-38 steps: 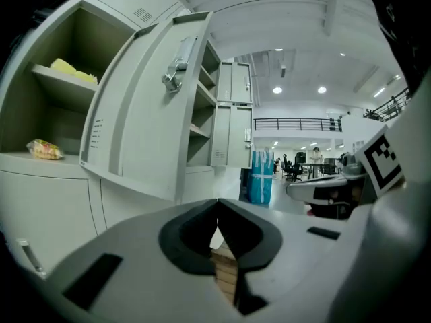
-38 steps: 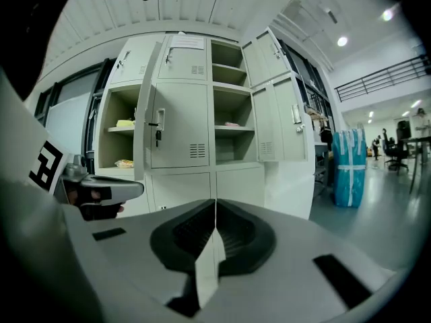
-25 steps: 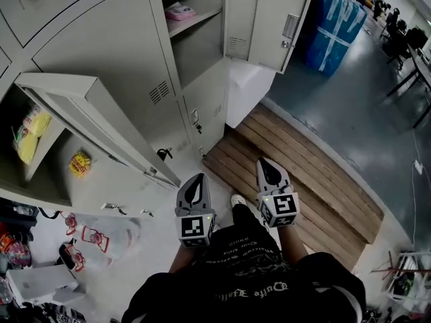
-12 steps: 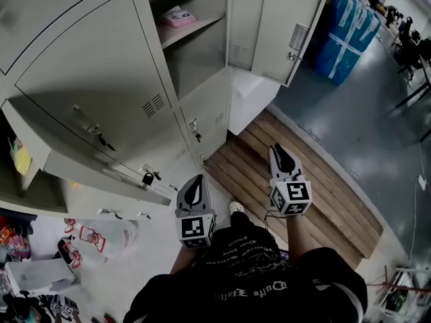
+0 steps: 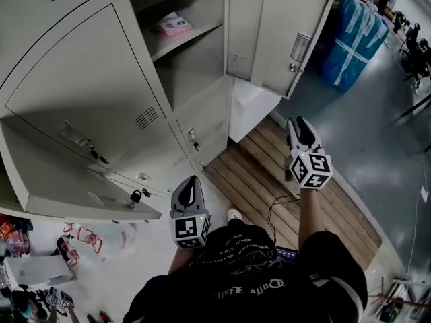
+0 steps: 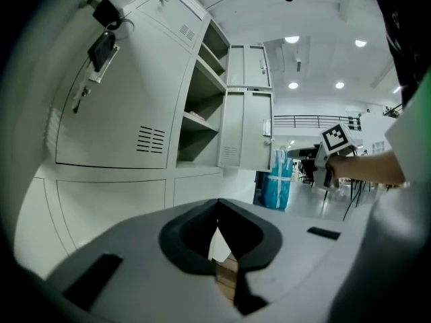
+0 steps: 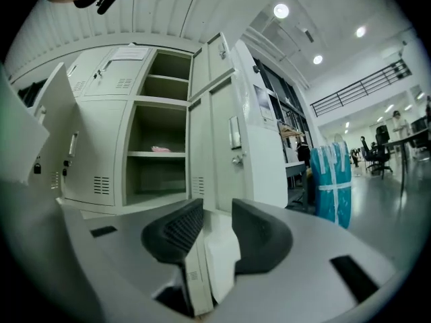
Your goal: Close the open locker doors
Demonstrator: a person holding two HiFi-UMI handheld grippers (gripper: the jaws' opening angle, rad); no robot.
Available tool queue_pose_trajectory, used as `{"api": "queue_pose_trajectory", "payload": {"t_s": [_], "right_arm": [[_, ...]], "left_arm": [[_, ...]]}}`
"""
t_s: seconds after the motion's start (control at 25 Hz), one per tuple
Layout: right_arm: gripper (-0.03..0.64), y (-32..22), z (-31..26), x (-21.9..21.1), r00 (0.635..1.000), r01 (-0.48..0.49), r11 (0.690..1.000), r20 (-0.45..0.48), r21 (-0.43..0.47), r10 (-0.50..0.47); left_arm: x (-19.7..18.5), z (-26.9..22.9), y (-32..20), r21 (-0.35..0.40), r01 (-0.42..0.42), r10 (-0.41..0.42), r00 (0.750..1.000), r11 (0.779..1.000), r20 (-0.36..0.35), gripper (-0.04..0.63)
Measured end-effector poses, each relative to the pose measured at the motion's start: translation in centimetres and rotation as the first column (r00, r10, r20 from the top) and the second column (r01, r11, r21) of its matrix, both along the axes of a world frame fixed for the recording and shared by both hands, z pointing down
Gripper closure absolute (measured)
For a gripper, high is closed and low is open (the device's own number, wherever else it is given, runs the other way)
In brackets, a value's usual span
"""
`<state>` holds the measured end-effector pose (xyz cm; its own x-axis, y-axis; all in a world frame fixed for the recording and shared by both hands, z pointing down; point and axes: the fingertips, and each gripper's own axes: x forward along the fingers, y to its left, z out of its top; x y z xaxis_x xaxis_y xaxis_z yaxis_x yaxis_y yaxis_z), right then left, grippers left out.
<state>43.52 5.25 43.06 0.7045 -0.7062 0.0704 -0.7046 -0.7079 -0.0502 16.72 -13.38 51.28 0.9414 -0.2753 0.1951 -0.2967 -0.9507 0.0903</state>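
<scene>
Here, two open doors [image 5: 289, 36] [image 5: 81, 106], one packet [image 5: 168, 24]

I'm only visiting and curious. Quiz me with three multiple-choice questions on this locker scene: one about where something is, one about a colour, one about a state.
1. Where does the small pink packet lie?
A) on wooden floor boards
B) on a shelf inside the grey metal lockers
C) on a chair

2. What colour is the big wrapped bundle standing on the floor?
A) blue
B) red
C) yellow

3. How is the grey metal locker door right of that shelf?
A) shut flush
B) swung open
C) lying on the floor

Answers:
1 B: the head view shows it resting on the shelf.
2 A: its wrapping is blue with pale tape.
3 B: it stands out from the cabinet, leaving the compartment exposed.
</scene>
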Motion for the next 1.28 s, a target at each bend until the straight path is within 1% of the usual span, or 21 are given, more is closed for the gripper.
{"api": "queue_pose_trajectory", "payload": {"t_s": [0.16,0.36,0.48,0.64,0.76,0.8,0.84,0.92,1.0,1.24,1.28], "right_arm": [[0.497,-0.2,-0.4,4.3,1.000,0.005,1.000,-0.006,-0.030,-0.005],[0.496,-1.3,-0.1,8.6,1.000,0.029,0.997,-0.004,-0.075,-0.029],[0.496,-1.9,0.3,11.1,0.999,0.040,0.997,0.018,-0.071,-0.039],[0.491,-2.6,0.4,13.3,0.996,0.081,0.995,0.037,-0.063,-0.078],[0.464,-3.4,0.5,14.0,0.989,0.135,0.989,0.070,-0.061,-0.131],[0.438,-3.7,0.6,14.2,0.985,0.156,0.986,0.091,-0.062,-0.150],[0.428,-3.9,0.7,14.2,0.981,0.173,0.983,0.105,-0.065,-0.166],[0.428,-4.1,0.8,14.2,0.976,0.198,0.977,0.107,-0.082,-0.189],[0.433,-4.3,0.8,14.1,0.974,0.214,0.972,0.096,-0.098,-0.205],[0.520,-3.7,1.1,13.5,0.972,0.216,0.972,0.111,-0.088,-0.206],[0.520,-3.6,1.0,13.3,0.971,0.222,0.971,0.107,-0.084,-0.213]], "left_arm": [[0.8,0.1,-0.5,-0.003,0.028,-0.028,0.999,1.000,0.017,0.588],[1.8,0.5,-0.5,-0.004,0.049,-0.049,0.998,0.999,0.032,0.588],[2.2,0.6,-0.7,-0.002,0.067,-0.067,0.997,0.998,0.038,0.588],[2.7,1.1,-0.5,-0.016,0.083,-0.082,0.996,0.996,0.045,0.588],[3.1,1.4,-0.4,-0.021,0.088,-0.087,0.995,0.996,0.048,0.588],[3.2,1.4,-0.3,-0.023,0.086,-0.085,0.995,0.996,0.047,0.588],[3.4,1.4,-0.2,-0.025,0.083,-0.082,0.996,0.996,0.043,0.588],[3.7,1.2,-0.1,-0.026,0.078,-0.077,0.997,0.997,0.030,0.588],[4.0,1.0,-0.1,-0.023,0.079,-0.079,0.997,0.997,0.019,0.588],[3.2,1.5,-0.3,-0.026,0.108,-0.107,0.994,0.994,0.036,0.588],[3.0,1.6,-0.5,-0.025,0.114,-0.113,0.993,0.993,0.038,0.588]]}}
